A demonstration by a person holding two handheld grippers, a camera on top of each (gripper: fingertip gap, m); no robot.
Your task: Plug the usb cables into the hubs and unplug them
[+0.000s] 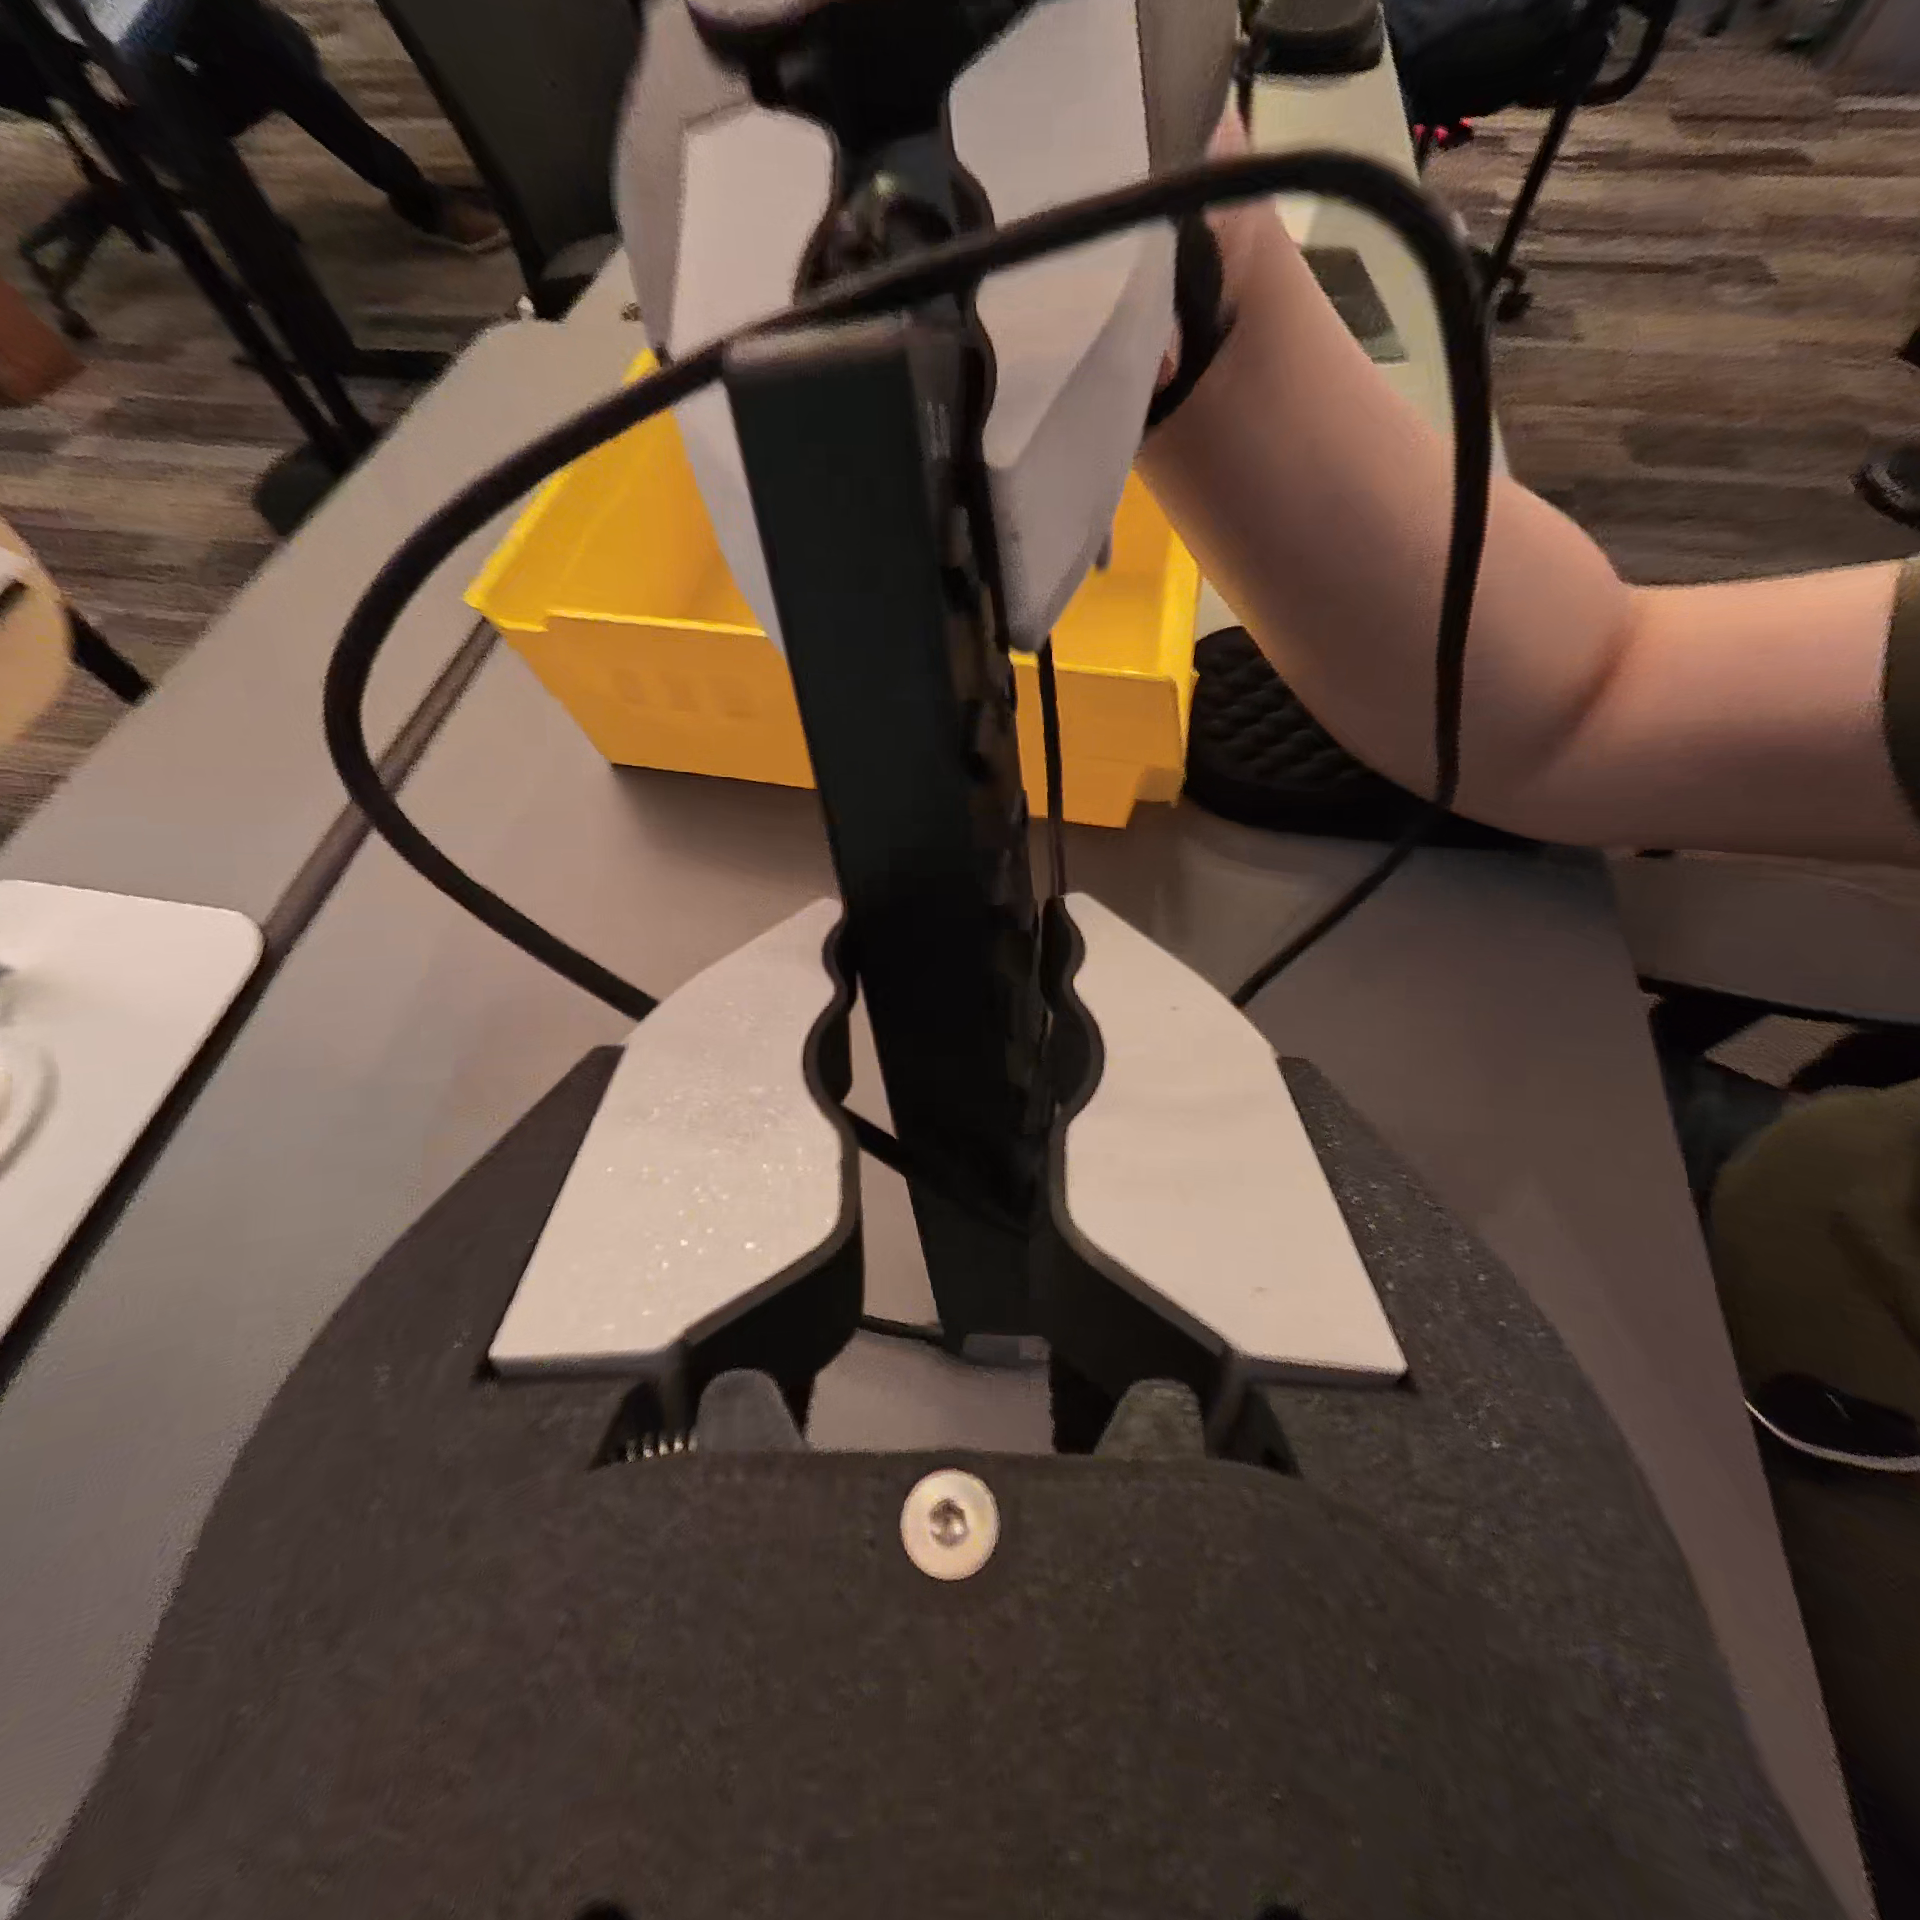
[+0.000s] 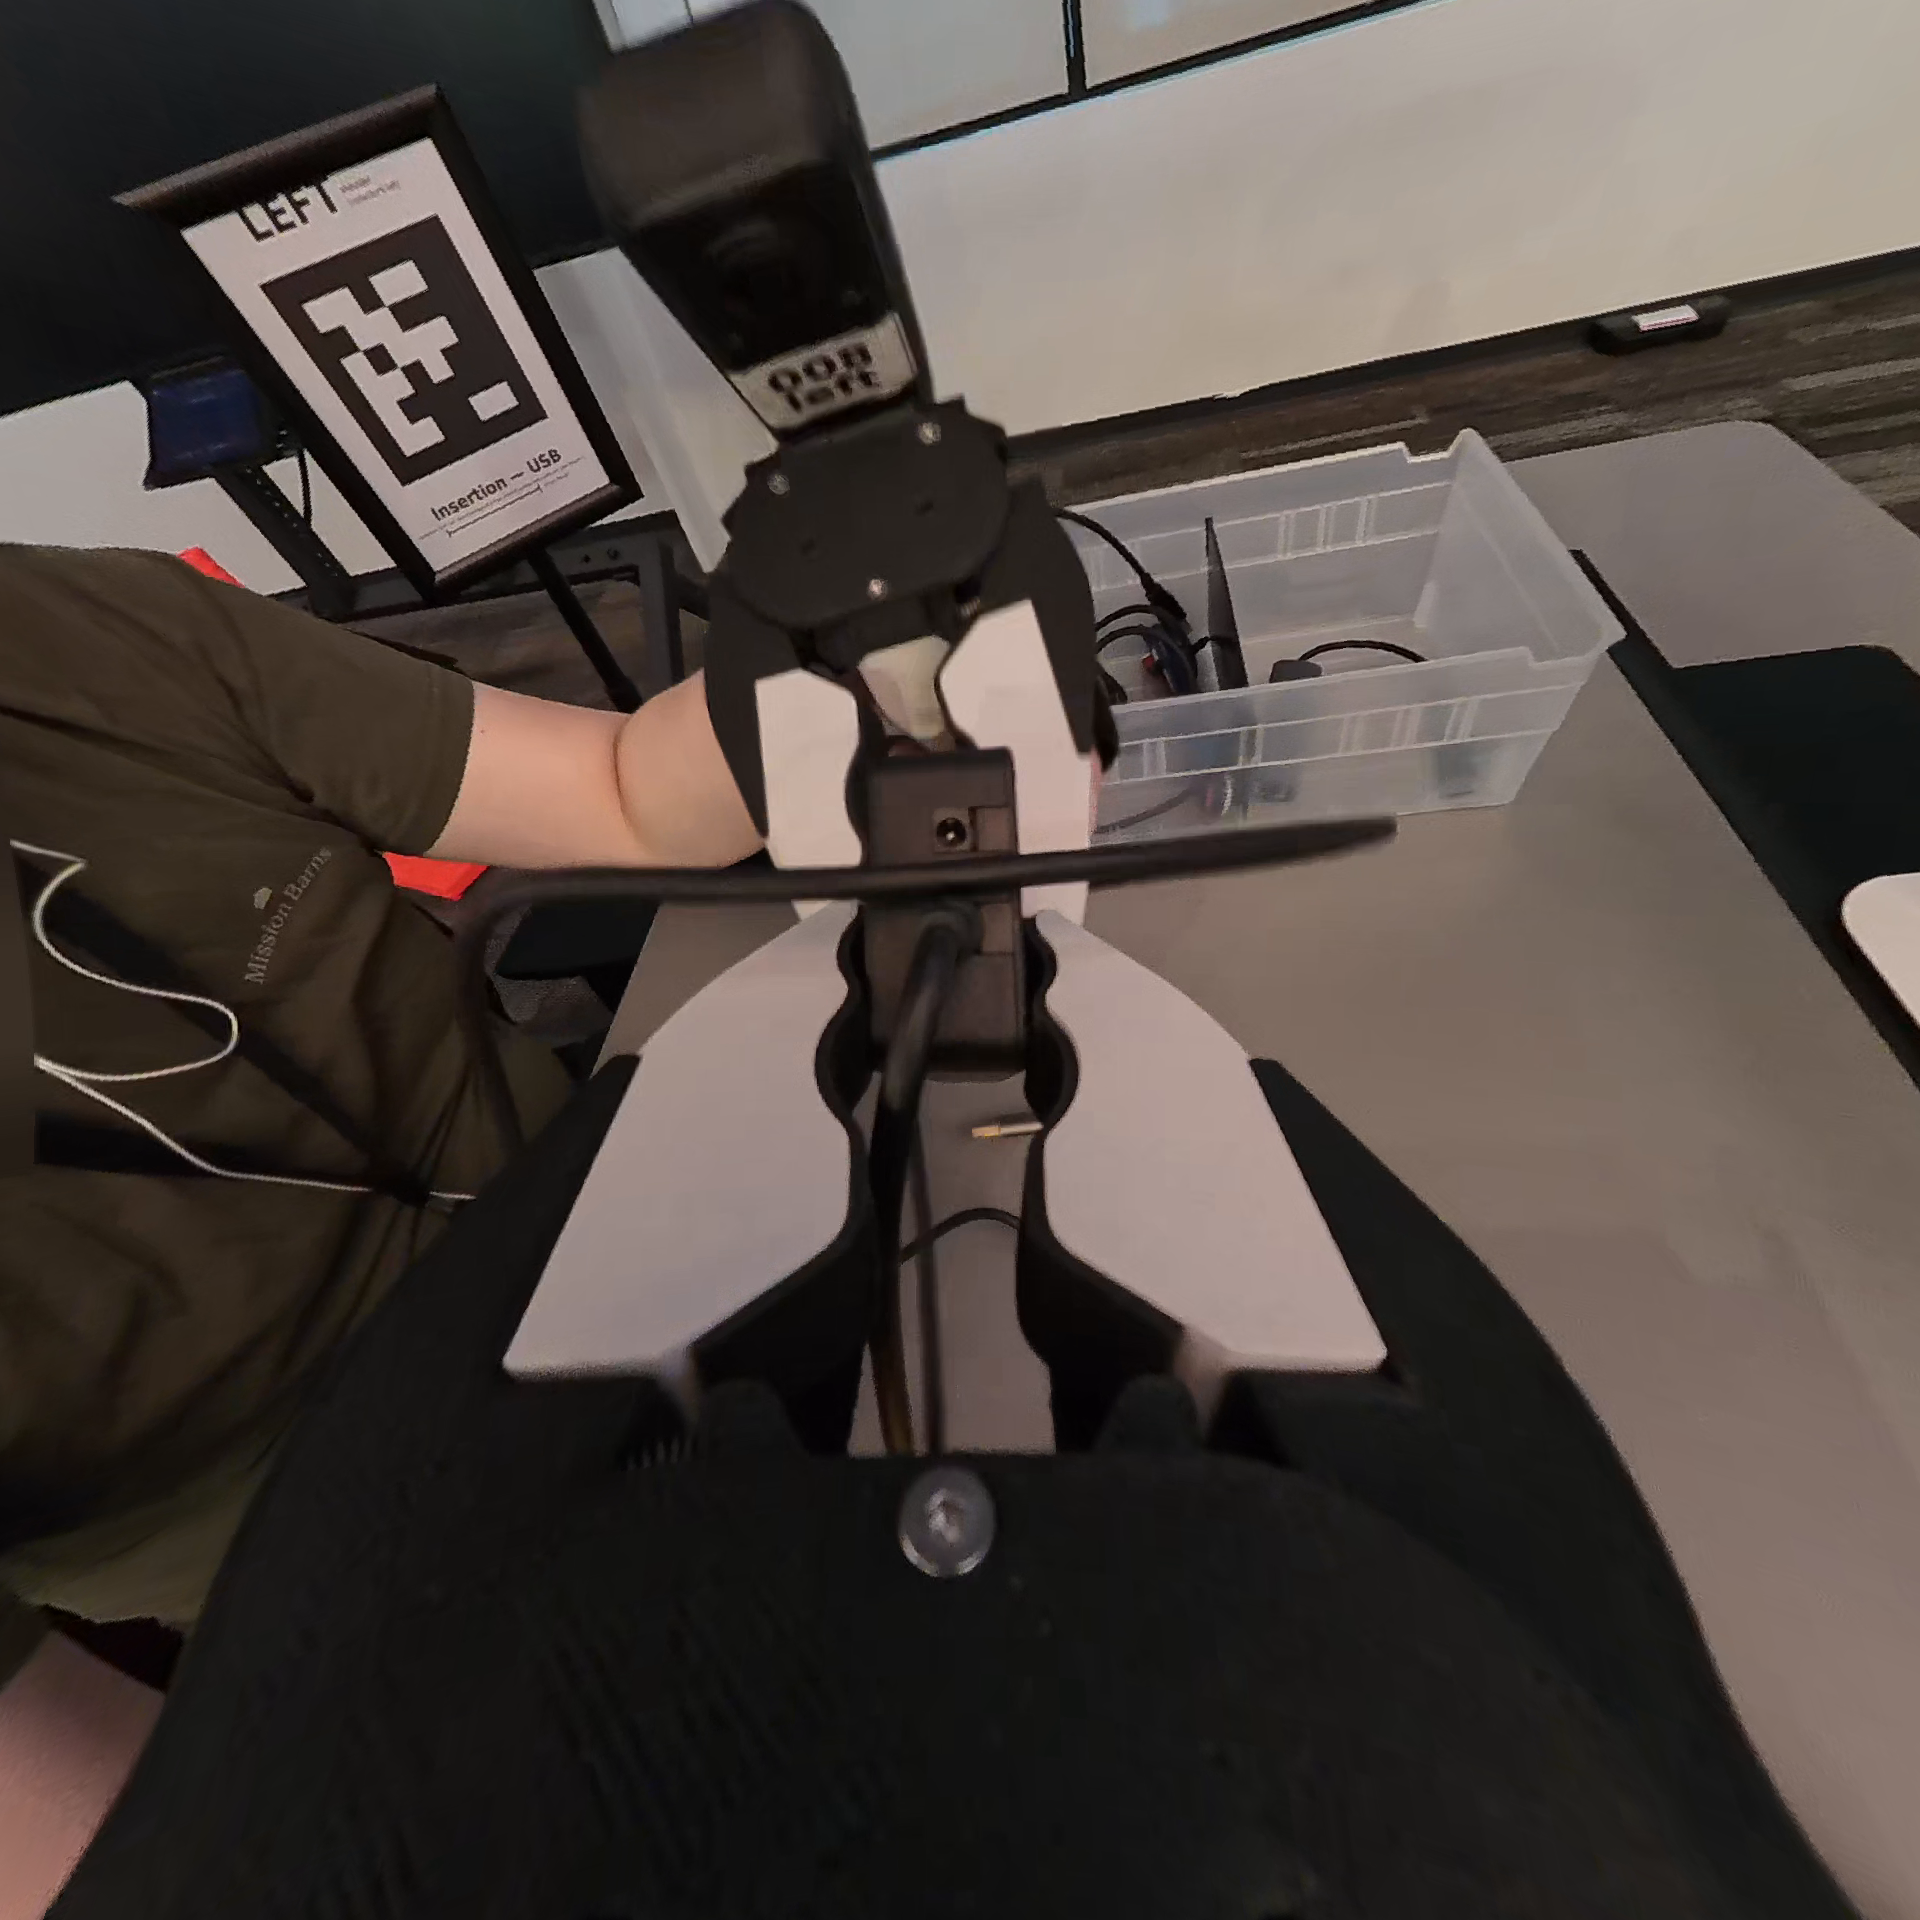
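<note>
Left gripper (image 1: pixel 951 997) clamped on near end of black hub (image 1: pixel 883 727), right gripper (image 2: pixel 940 997) pinching its far end, both holding it above grey table (image 1: pixel 520 1039), black cable (image 1: pixel 416 582) looping round hub, yellow bin (image 1: pixel 665 665) beyond, clear bin (image 2: pixel 1455 623) with cables farther off

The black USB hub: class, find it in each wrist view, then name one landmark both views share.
Left wrist view: the black USB hub runs up the centre, seen lengthwise, between the near fingers.
Right wrist view: seen end-on at centre, between both pairs of fingers.
Shared landmark: the grey table.
</note>
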